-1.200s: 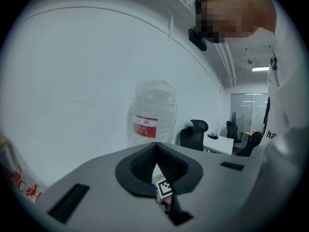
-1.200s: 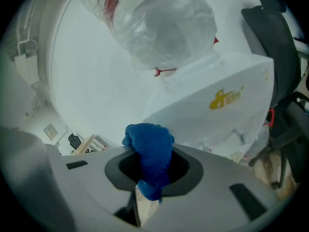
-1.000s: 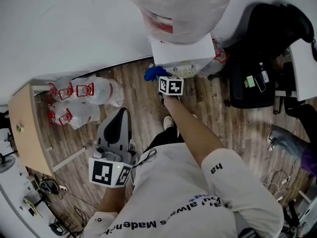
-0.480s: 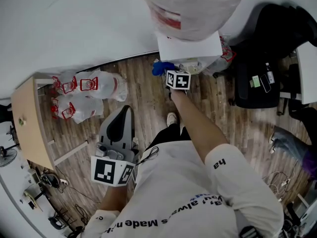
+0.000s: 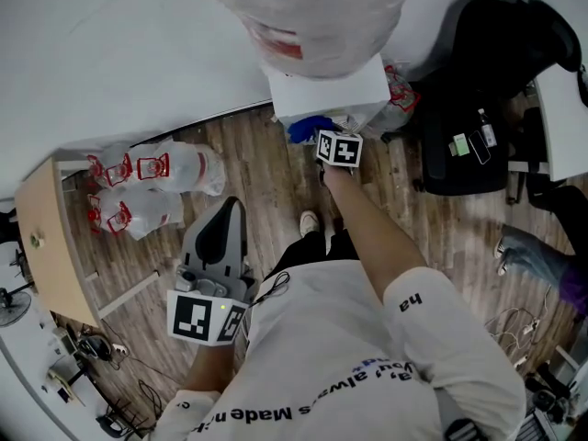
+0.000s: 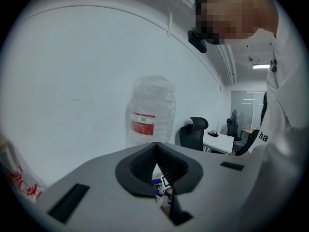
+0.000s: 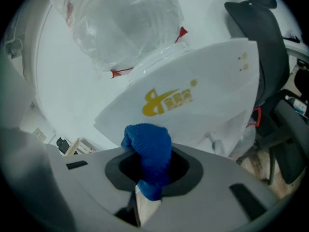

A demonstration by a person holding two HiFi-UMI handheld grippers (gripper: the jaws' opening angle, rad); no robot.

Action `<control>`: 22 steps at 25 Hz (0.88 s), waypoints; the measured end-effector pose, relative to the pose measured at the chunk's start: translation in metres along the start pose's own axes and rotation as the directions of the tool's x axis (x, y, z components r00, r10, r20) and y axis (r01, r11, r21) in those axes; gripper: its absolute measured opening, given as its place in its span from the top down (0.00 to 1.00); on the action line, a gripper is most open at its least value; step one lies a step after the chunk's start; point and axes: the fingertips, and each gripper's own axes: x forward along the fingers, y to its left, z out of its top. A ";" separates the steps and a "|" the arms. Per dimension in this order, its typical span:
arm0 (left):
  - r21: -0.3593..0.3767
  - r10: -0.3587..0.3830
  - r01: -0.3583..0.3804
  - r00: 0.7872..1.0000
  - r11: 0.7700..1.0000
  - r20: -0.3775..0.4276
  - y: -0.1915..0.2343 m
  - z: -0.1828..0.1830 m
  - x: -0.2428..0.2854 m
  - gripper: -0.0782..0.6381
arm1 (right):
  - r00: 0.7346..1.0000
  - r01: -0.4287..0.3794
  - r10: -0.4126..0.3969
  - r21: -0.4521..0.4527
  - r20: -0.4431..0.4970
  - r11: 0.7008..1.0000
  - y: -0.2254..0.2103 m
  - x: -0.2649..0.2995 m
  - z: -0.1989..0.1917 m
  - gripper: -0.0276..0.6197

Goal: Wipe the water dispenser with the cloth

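At lower left, the left gripper (image 6: 155,148) is held low beside the person's body, its jaws pressed together on nothing. To its right, the right gripper (image 7: 150,170) is stretched out ahead, its jaws pinching a blue cloth (image 7: 147,141) — bunched, poking past the tips — at the white dispenser (image 7: 217,105) front, just below a gold logo (image 7: 168,102). The cloth seems to touch the panel, though the view leaves that unsure — a clear bottle (image 5: 312,12) sits on top.

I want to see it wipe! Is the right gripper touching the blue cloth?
Touching. In the right gripper view, the right gripper is shut on the cloth.
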 end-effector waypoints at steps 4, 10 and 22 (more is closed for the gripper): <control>0.001 -0.031 0.031 1.000 1.000 0.000 -0.013 0.000 0.011 0.87 | 0.999 0.026 -0.026 0.011 0.020 1.000 -0.027 -0.014 0.010 0.83; 0.008 -0.069 0.069 0.998 0.998 0.000 -0.033 0.001 0.026 0.87 | 0.996 0.067 -0.069 0.035 0.047 0.997 -0.069 -0.033 0.026 0.83; 0.004 -0.110 0.111 0.994 0.994 -0.022 -0.061 -0.008 0.052 0.87 | 0.989 0.121 -0.125 0.052 0.078 0.991 -0.135 -0.055 0.045 0.83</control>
